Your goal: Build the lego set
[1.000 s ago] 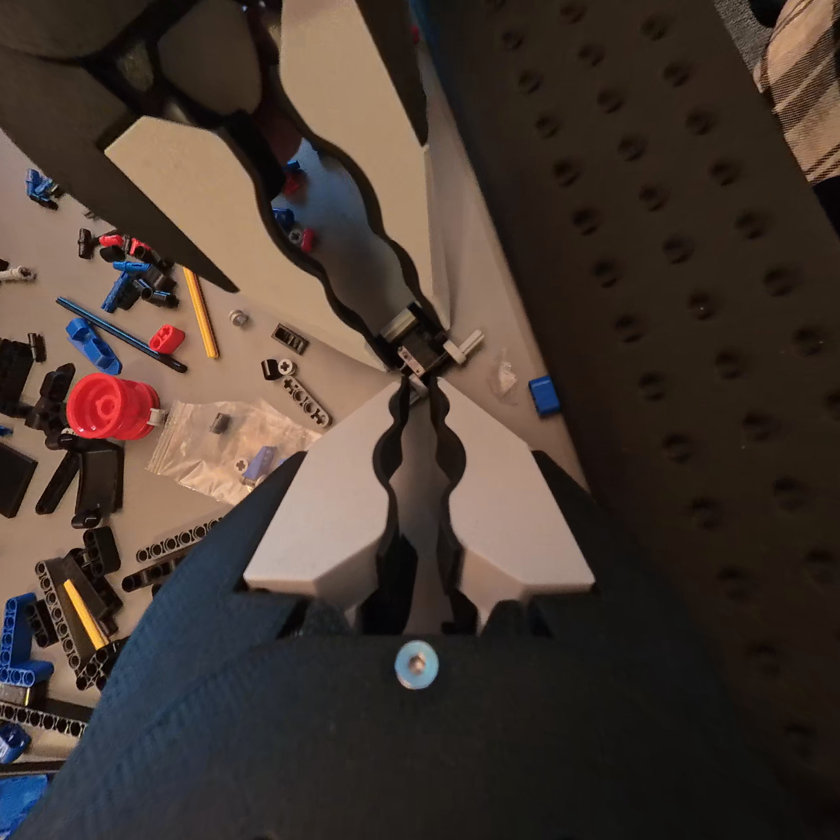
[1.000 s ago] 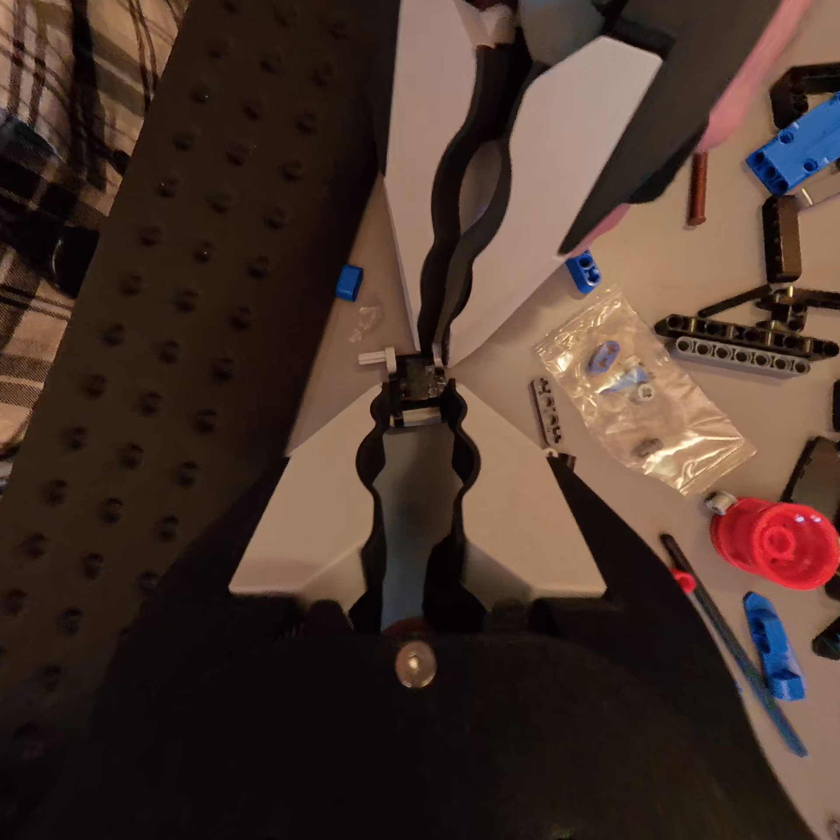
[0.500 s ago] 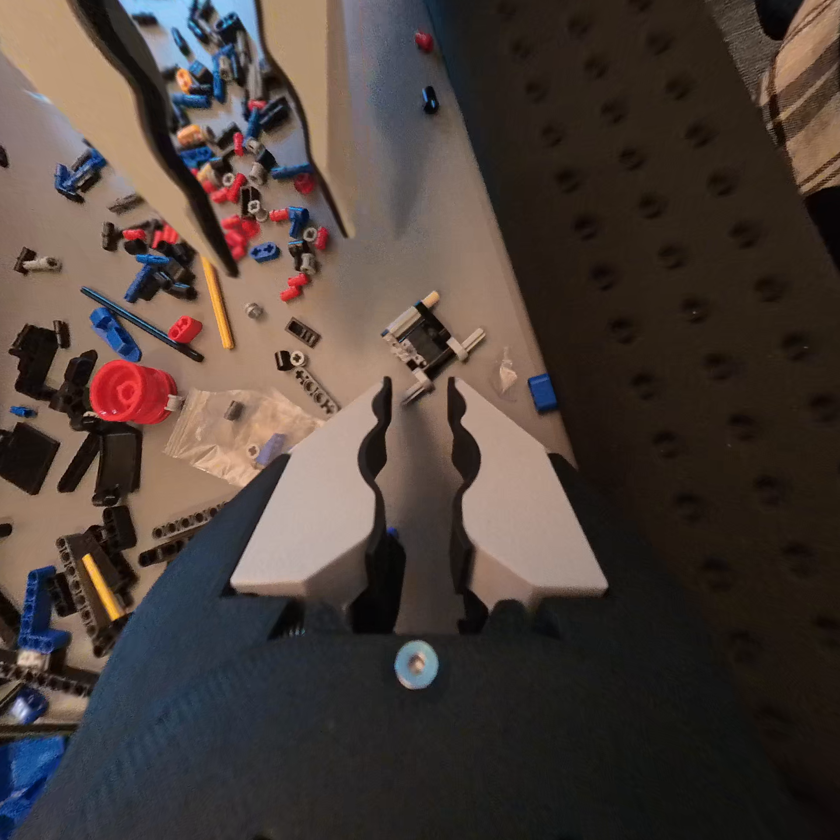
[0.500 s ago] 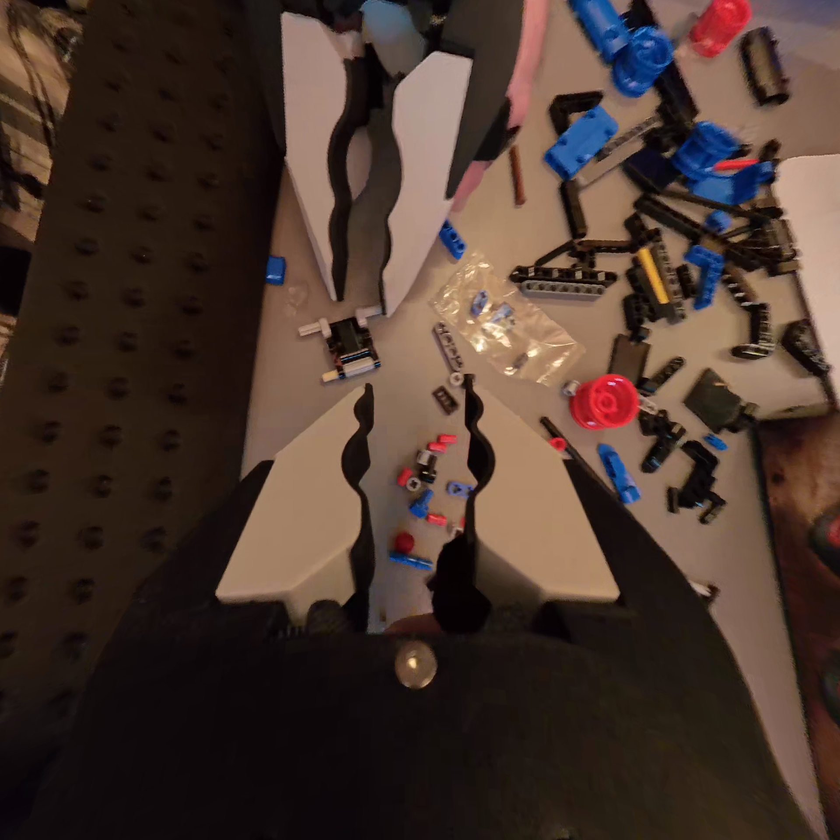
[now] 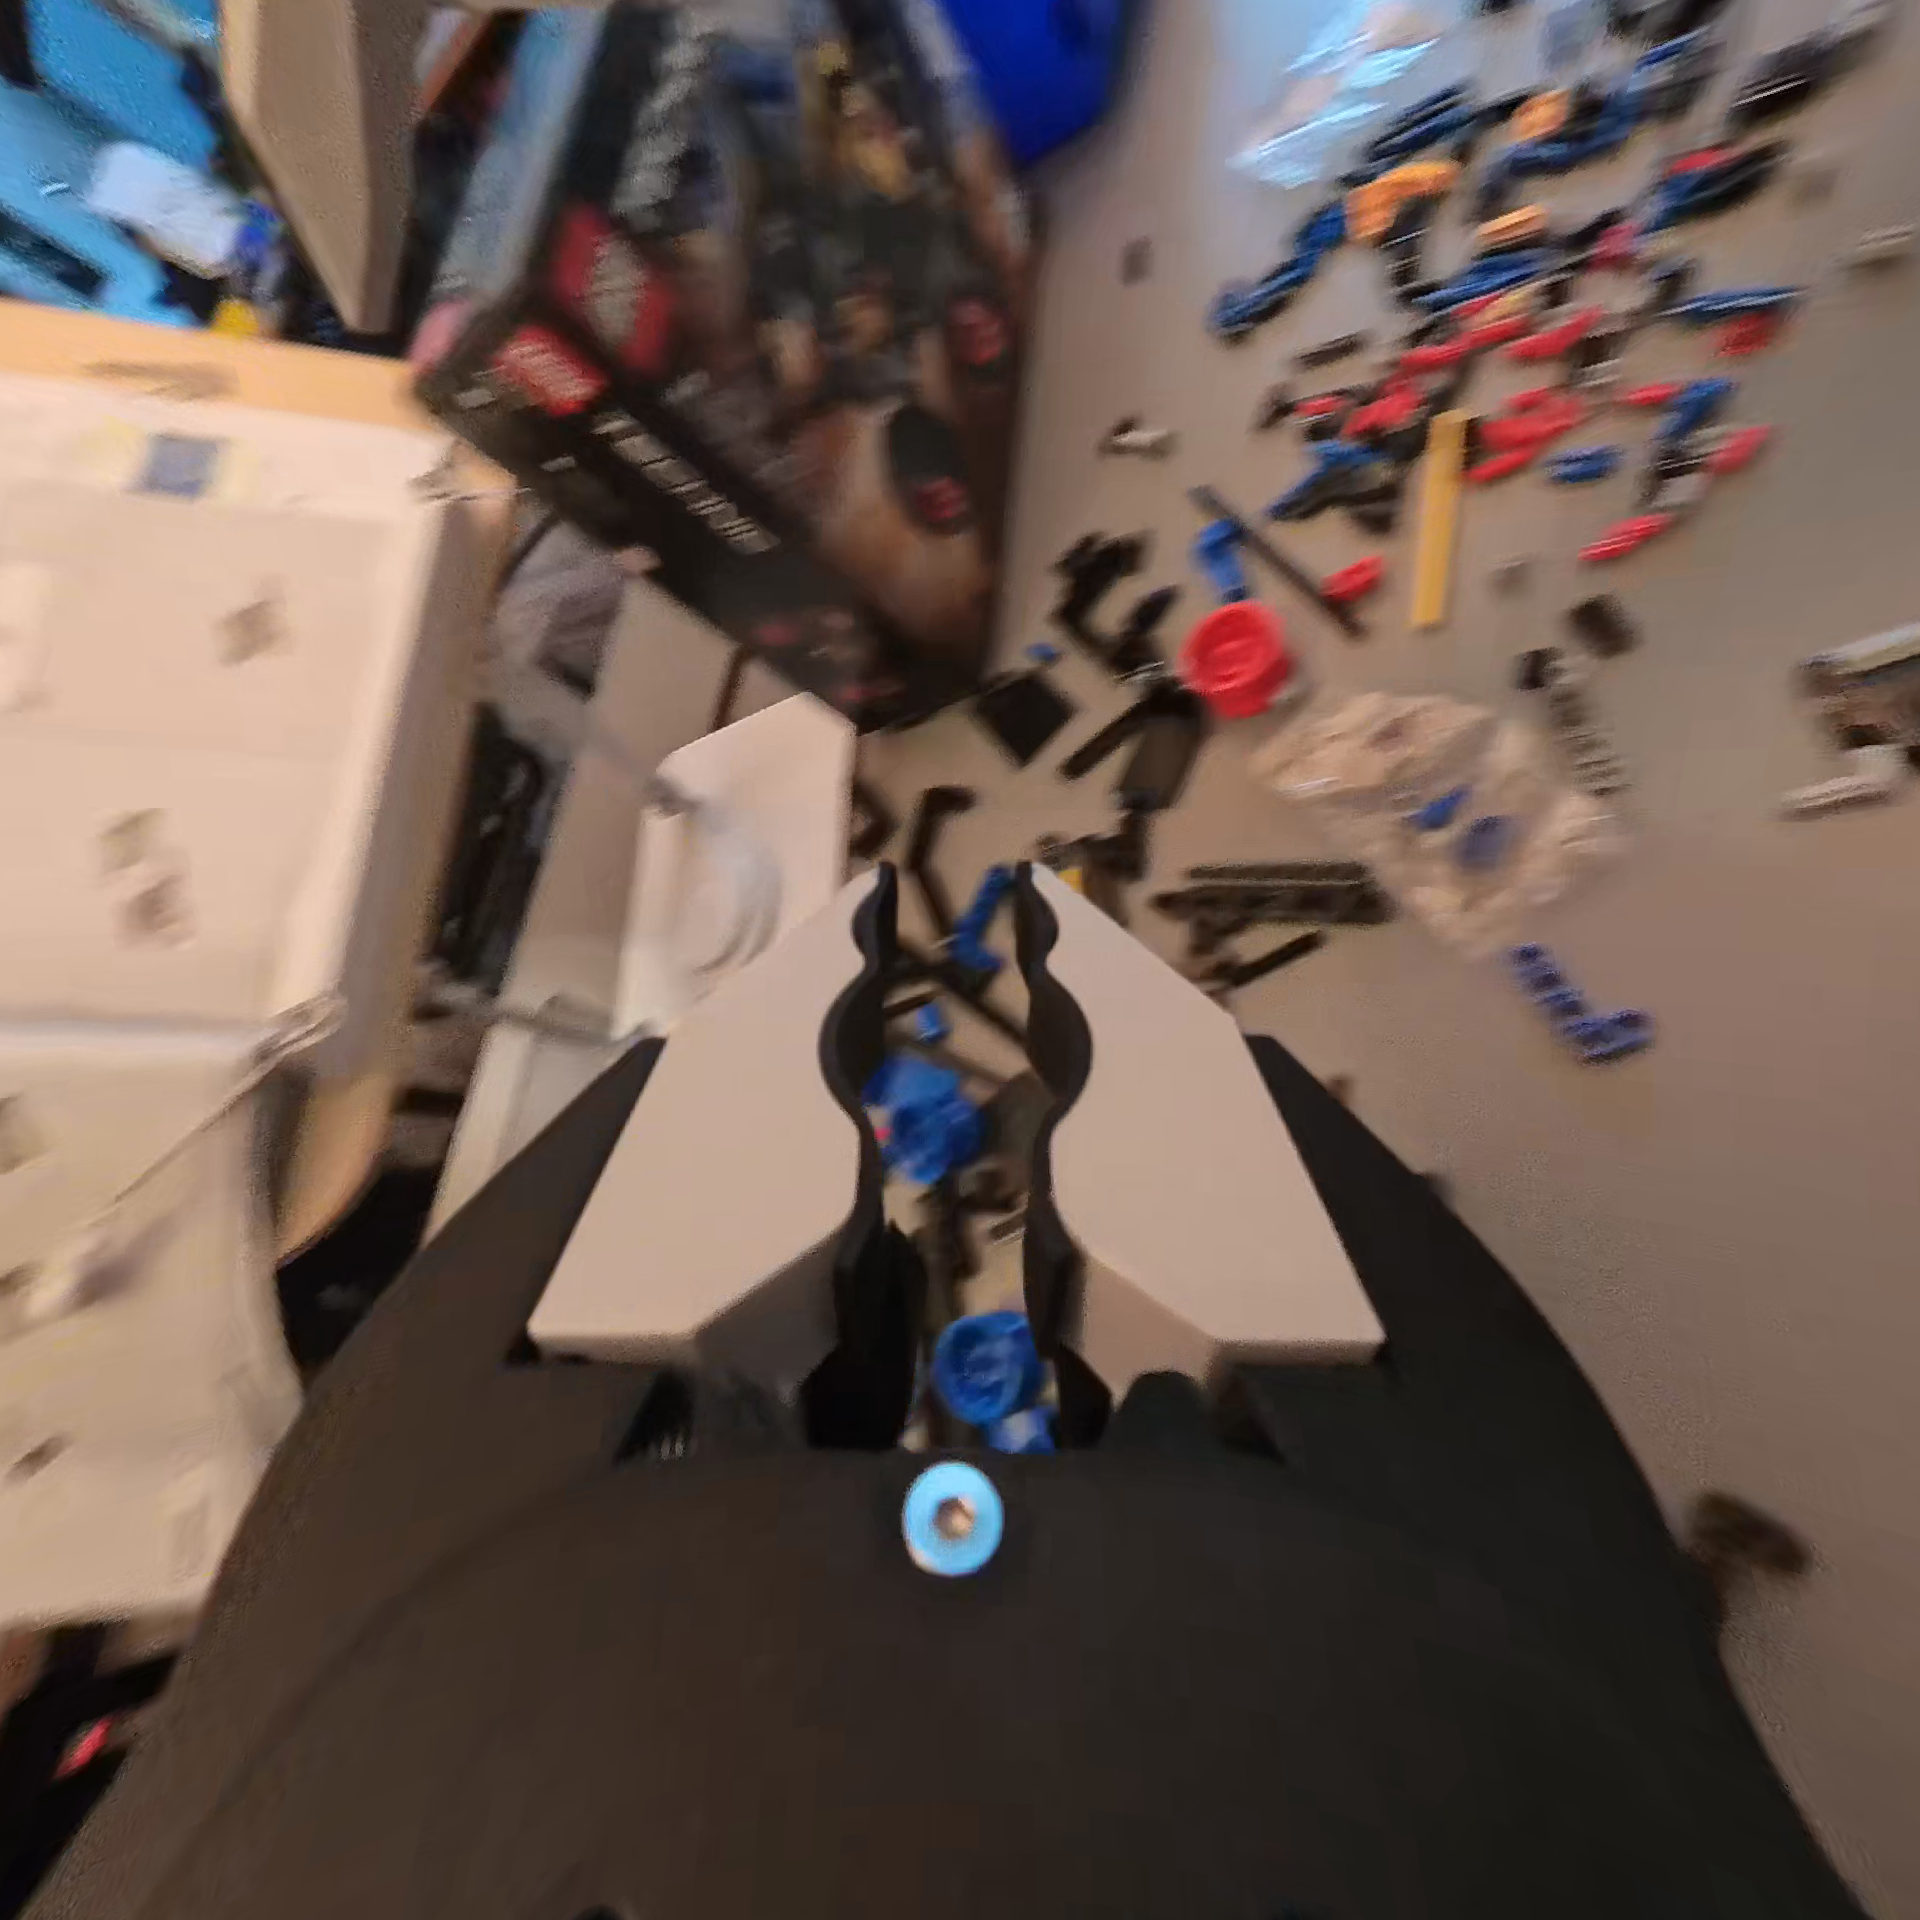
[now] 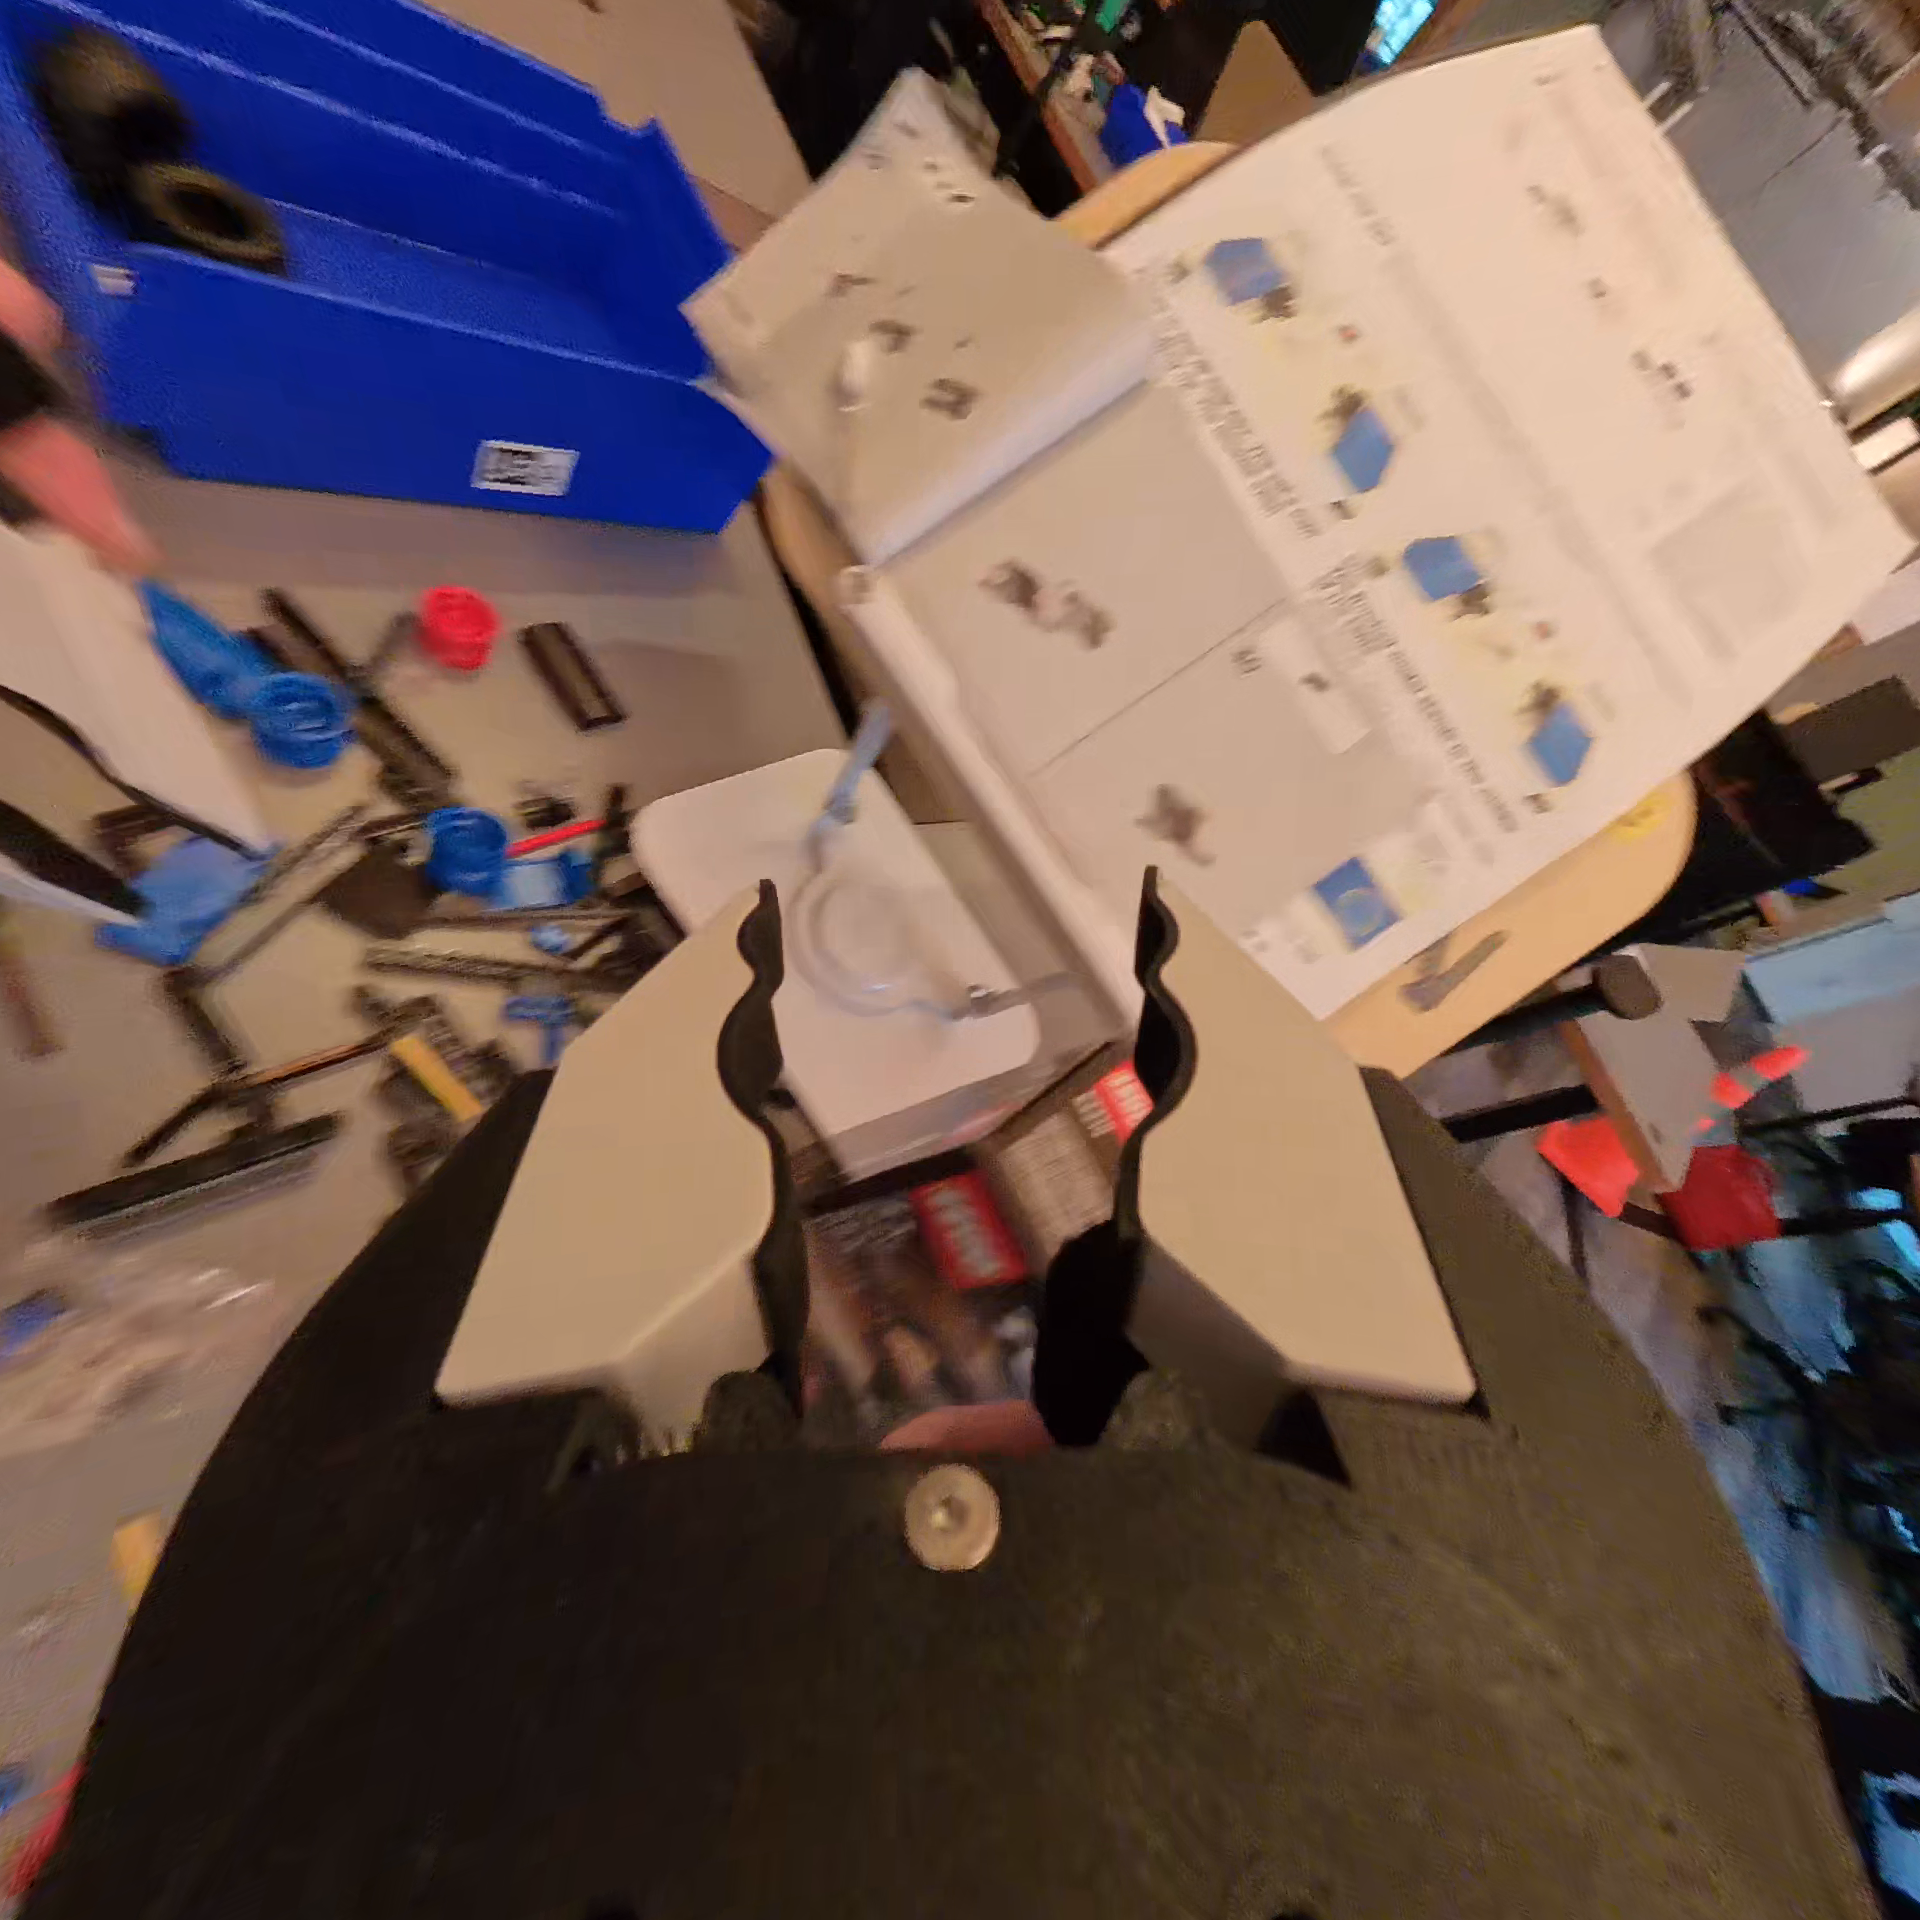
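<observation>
Both views are motion-blurred. My left gripper [image 5: 954, 894] is open and empty, held above loose black and blue lego pieces [image 5: 920, 1122] on the grey table [image 5: 1558, 1195]. A small grey-and-black assembly [image 5: 1860, 696] lies at the right edge of the left wrist view. My right gripper [image 6: 956, 894] is wide open and empty, over a white box with a cable [image 6: 831, 935] and facing the open instruction booklet [image 6: 1351, 468]. Loose pieces [image 6: 416, 935] lie to its left.
A dark lego box [image 5: 727, 364] stands beyond the left gripper, and it also shows under the right gripper [image 6: 935, 1247]. A red wheel [image 5: 1236, 655], a yellow axle [image 5: 1439, 520] and a clear bag [image 5: 1434, 810] lie on the table. A blue bin [image 6: 364, 312] stands behind.
Both grippers let go of the small assembly, which stays on the table, and pulled back. Both have swung away from it, the right toward the booklet, and the right has opened wider.
</observation>
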